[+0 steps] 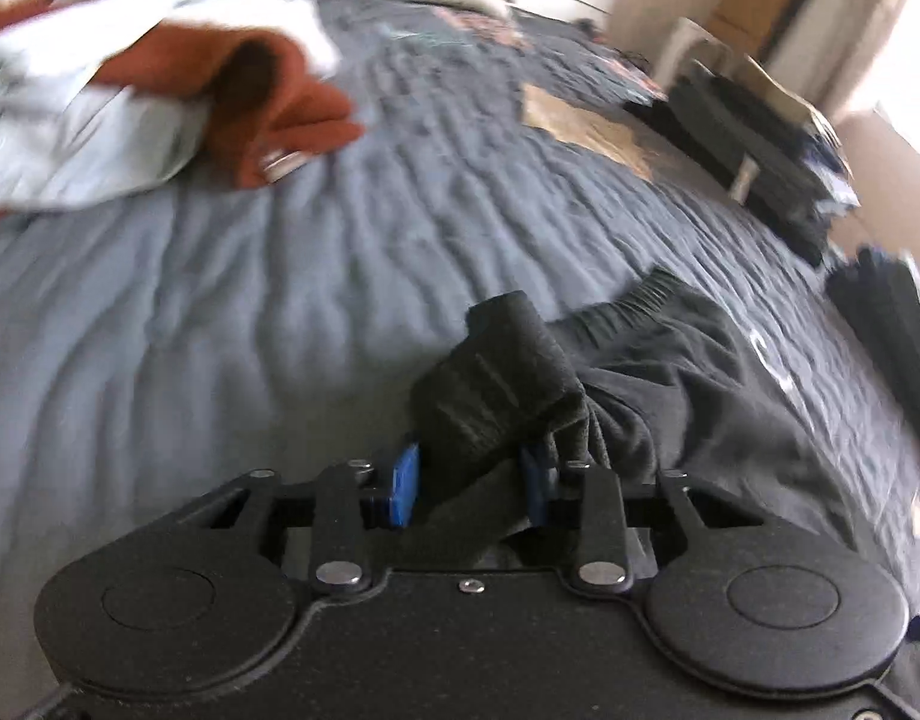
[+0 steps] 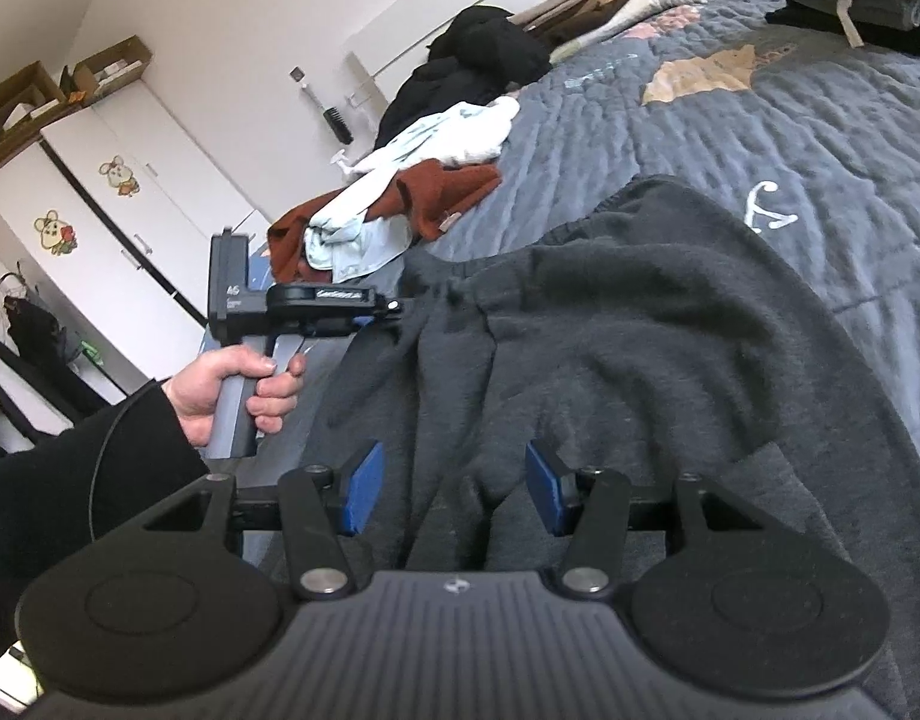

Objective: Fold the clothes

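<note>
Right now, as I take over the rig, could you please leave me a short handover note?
Left gripper: fingers closed on the waistband end of the dark grey sweatpants.
Right gripper: open, fabric bunched between its fingers, not clamped.
The sweatpants lie spread and rumpled on the blue-grey quilt.
Done: folded stacks at the quilt's far edge.
Left: fold the sweatpants, then the unfolded pile with the rust-coloured garment and pale shirt.
</note>
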{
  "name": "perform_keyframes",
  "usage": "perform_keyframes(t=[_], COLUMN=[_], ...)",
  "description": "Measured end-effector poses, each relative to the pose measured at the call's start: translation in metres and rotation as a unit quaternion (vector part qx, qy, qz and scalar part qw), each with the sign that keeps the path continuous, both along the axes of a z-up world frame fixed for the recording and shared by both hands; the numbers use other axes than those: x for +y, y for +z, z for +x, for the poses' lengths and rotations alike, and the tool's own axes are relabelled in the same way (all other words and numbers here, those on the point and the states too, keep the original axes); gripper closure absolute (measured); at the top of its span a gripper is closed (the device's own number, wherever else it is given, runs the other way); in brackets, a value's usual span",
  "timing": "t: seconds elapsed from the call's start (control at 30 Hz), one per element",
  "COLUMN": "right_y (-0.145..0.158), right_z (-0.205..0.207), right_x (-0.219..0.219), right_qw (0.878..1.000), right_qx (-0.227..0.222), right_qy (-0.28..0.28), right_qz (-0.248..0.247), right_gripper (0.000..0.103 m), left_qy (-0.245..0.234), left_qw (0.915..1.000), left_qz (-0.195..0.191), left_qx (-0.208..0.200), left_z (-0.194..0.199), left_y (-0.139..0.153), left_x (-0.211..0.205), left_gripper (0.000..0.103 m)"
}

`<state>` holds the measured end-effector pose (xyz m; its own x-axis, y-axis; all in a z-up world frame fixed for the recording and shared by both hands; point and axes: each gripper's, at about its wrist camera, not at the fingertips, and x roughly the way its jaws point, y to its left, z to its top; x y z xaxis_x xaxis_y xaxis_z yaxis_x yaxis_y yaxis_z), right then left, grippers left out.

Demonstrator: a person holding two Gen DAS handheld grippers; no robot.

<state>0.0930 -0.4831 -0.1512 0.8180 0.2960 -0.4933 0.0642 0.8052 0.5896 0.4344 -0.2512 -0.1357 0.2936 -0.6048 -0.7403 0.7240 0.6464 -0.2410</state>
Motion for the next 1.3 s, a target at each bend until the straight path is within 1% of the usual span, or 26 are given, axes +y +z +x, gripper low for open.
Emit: perform_keyframes(t=[0.07, 0.1, 0.2, 0.27, 0.3, 0.33, 0.37, 0.43, 0.53, 0.57, 0.6, 0.63, 0.7, 0.73, 0.83, 0.87, 0.9, 0.97, 1.0, 1.03, 1.1, 1.17, 1.2, 1.27, 1.3], right_y=[0.001, 0.001, 0.002, 0.002, 0.002, 0.002, 0.002, 0.001, 0.000, 0.000, 0.000, 0.000, 0.001, 0.001, 0.000, 0.000, -0.001, -0.001, 0.000, 0.000, 0.001, 0.001, 0.001, 0.000, -0.001], right_z=[0.000, 0.000, -0.001, -0.001, -0.001, -0.001, -0.001, -0.001, -0.001, -0.001, -0.001, -0.001, -0.001, 0.000, 0.001, 0.001, 0.001, 0.001, 0.001, 0.000, -0.001, 0.000, 0.000, 0.001, 0.001], right_x=[0.003, 0.004, 0.005, 0.005, 0.005, 0.004, 0.004, 0.003, 0.003, 0.004, 0.004, 0.005, 0.005, 0.006, 0.008, 0.008, 0.007, 0.005, 0.005, 0.005, 0.005, 0.006, 0.006, 0.007, 0.006], right_qw=[1.000, 1.000, 1.000, 1.000, 1.000, 1.000, 1.000, 1.000, 1.000, 1.000, 1.000, 1.000, 1.000, 1.000, 1.000, 1.000, 1.000, 1.000, 1.000, 1.000, 1.000, 1.000, 1.000, 1.000, 1.000], right_qx=[-0.001, -0.002, -0.003, -0.002, -0.002, -0.002, -0.001, 0.000, 0.003, 0.003, 0.003, 0.002, 0.000, 0.000, 0.002, 0.002, 0.003, 0.004, 0.004, 0.004, 0.003, 0.002, 0.002, 0.002, 0.005], right_qy=[0.004, 0.005, 0.007, 0.007, 0.006, 0.005, 0.004, 0.003, 0.002, 0.003, 0.004, 0.005, 0.007, 0.008, 0.011, 0.011, 0.010, 0.006, 0.005, 0.003, 0.001, 0.004, 0.005, 0.008, 0.007], right_qz=[-0.002, -0.003, -0.005, -0.004, -0.003, -0.003, -0.004, -0.003, -0.002, -0.002, -0.001, -0.001, -0.002, -0.003, -0.008, -0.010, -0.010, -0.008, -0.008, -0.008, -0.008, -0.008, -0.010, -0.012, -0.011], right_gripper=[0.052, 0.052, 0.052, 0.052, 0.052, 0.052, 0.052, 0.052, 0.052, 0.052, 0.052, 0.052, 0.052, 0.052, 0.052, 0.052, 0.052, 0.052, 0.052, 0.052, 0.052, 0.052, 0.052, 0.052, 0.052], left_qy=[-0.008, -0.005, 0.011, 0.019, 0.020, 0.021, 0.017, 0.001, -0.011, -0.007, -0.002, 0.005, 0.017, 0.019, 0.012, 0.011, 0.012, 0.015, 0.020, 0.026, 0.044, 0.061, 0.070, 0.088, 0.092], left_qw=[0.9994, 0.9994, 0.9995, 0.9995, 0.9995, 0.9995, 0.9994, 0.9975, 0.9883, 0.9845, 0.9790, 0.9715, 0.9515, 0.9457, 0.9473, 0.9478, 0.9518, 0.9643, 0.9689, 0.9724, 0.9781, 0.9865, 0.9890, 0.9909, 0.9910], left_qz=[0.020, 0.024, 0.028, 0.024, 0.024, 0.023, 0.028, 0.053, 0.091, 0.103, 0.117, 0.137, 0.182, 0.194, 0.200, 0.196, 0.185, 0.162, 0.157, 0.153, 0.147, 0.118, 0.105, 0.089, 0.087], left_qx=[-0.026, -0.025, -0.011, -0.004, -0.003, -0.004, -0.011, -0.048, -0.121, -0.142, -0.167, -0.194, -0.247, -0.260, -0.250, -0.252, -0.244, -0.209, -0.191, -0.174, -0.141, -0.095, -0.077, -0.050, -0.043], left_z=[-0.006, -0.005, 0.004, 0.008, 0.009, 0.008, 0.006, 0.000, -0.001, 0.002, 0.006, 0.009, 0.017, 0.020, 0.025, 0.022, 0.020, 0.019, 0.021, 0.024, 0.030, 0.038, 0.042, 0.049, 0.051], left_y=[0.001, 0.000, -0.007, -0.012, -0.014, -0.015, -0.013, -0.002, 0.027, 0.039, 0.050, 0.060, 0.076, 0.081, 0.087, 0.087, 0.085, 0.075, 0.066, 0.057, 0.035, 0.019, 0.012, 0.000, -0.005], left_x=[-0.008, -0.009, -0.013, -0.014, -0.014, -0.014, -0.014, -0.014, -0.006, -0.003, 0.000, 0.001, -0.002, -0.005, -0.016, -0.017, -0.016, -0.010, -0.006, -0.003, 0.003, 0.008, 0.010, 0.009, 0.008], left_gripper=[0.071, 0.071, 0.064, 0.064, 0.066, 0.075, 0.080, 0.087, 0.088, 0.089, 0.092, 0.100, 0.101, 0.101, 0.101, 0.100, 0.100, 0.096, 0.086, 0.075, 0.063, 0.062, 0.060, 0.052, 0.045])
